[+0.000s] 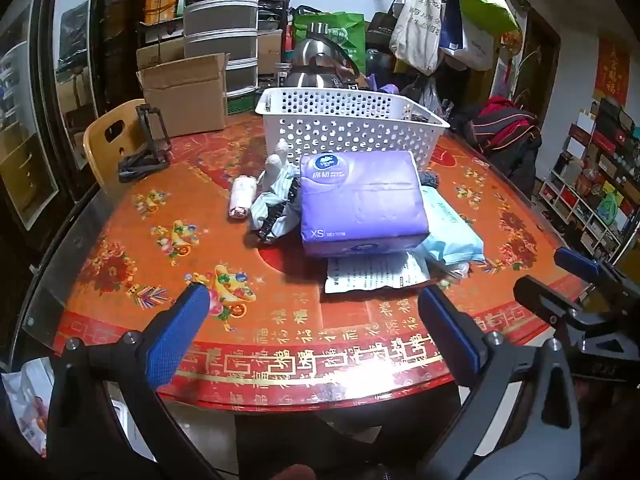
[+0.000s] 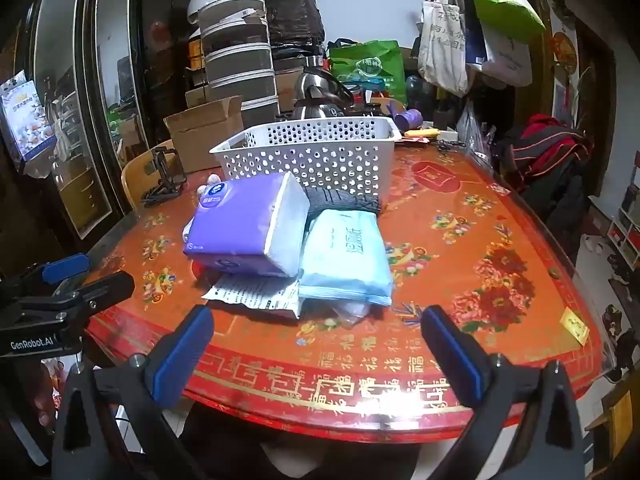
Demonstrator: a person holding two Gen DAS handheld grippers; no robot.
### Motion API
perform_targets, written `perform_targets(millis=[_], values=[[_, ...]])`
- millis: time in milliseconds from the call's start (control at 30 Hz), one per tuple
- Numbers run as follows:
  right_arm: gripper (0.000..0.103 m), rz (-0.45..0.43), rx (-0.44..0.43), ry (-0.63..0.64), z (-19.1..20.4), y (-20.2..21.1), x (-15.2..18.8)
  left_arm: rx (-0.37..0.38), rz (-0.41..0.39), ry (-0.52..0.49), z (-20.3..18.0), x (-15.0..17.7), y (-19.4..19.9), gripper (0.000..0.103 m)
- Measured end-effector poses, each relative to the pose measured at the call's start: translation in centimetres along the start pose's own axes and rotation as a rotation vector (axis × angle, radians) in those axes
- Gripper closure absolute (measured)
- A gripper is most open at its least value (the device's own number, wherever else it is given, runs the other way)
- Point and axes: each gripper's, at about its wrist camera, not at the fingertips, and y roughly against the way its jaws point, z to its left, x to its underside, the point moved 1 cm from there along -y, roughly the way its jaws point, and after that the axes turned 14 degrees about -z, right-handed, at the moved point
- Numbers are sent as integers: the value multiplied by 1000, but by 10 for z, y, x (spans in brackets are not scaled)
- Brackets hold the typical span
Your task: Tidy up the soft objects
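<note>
A purple tissue pack (image 1: 360, 204) (image 2: 248, 228) lies on the red table, on top of a white printed packet (image 1: 376, 274) (image 2: 260, 296). A light blue wipes pack (image 1: 448, 228) (image 2: 346, 256) lies to its right. Left of it are a striped cloth bundle (image 1: 276, 196) and a small white roll (image 1: 242, 198). A dark grey rolled item (image 2: 340, 200) lies behind. A white perforated basket (image 1: 352, 128) (image 2: 312, 152) stands behind the pile. My left gripper (image 1: 312, 312) is open and empty near the table's front edge. My right gripper (image 2: 316, 332) is open and empty there too.
A cardboard box (image 1: 188, 96) and a yellow chair (image 1: 108, 140) stand at the back left. A black stand (image 1: 148, 148) sits on the table's left. A steel kettle (image 1: 320, 60) is behind the basket. Clothes (image 2: 552, 152) pile at the right.
</note>
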Motion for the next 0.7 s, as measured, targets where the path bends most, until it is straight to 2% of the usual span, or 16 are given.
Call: perform_targets(millis=[133, 300, 700], values=[[0, 10, -3, 4, 1, 0, -1, 14, -16, 27, 6, 0, 1, 0], [0, 8, 0, 14, 11, 1, 1, 19, -21, 12, -1, -2, 1, 0], [0, 13, -6, 8, 4, 1, 0, 18, -14, -16, -9, -3, 1, 0]])
